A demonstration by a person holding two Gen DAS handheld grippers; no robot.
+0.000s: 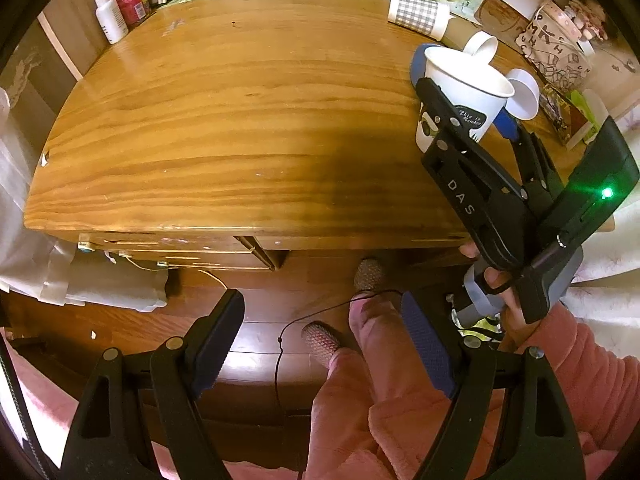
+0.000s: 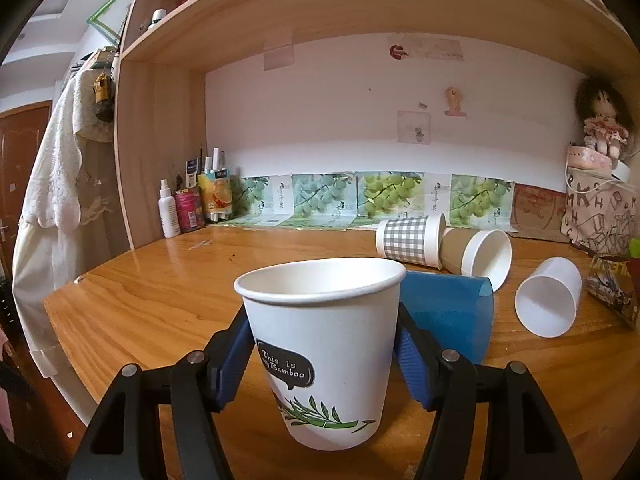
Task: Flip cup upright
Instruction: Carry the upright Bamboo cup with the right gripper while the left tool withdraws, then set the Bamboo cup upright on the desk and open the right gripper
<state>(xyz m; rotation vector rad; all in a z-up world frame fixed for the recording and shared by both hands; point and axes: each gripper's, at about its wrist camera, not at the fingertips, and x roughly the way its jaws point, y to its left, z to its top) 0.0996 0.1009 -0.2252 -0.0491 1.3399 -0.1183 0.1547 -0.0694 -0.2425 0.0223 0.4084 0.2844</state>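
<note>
Right hand-held gripper (image 2: 324,354) clamped on bamboo cup (image 2: 322,344), cup upright, rim up, over tabletop (image 2: 160,300); left hand-held gripper (image 1: 324,344) spread wide, holding nothing, off tabletop's near edge; blue cup (image 2: 448,316) on its side behind.

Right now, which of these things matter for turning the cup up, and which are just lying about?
In the job:
- bamboo paper cup, mouth up
- right gripper, closed on it

Lying about:
- checked cup
- brown cup
- blue cup
- white cup
- spray bottle
- left gripper, open
</note>
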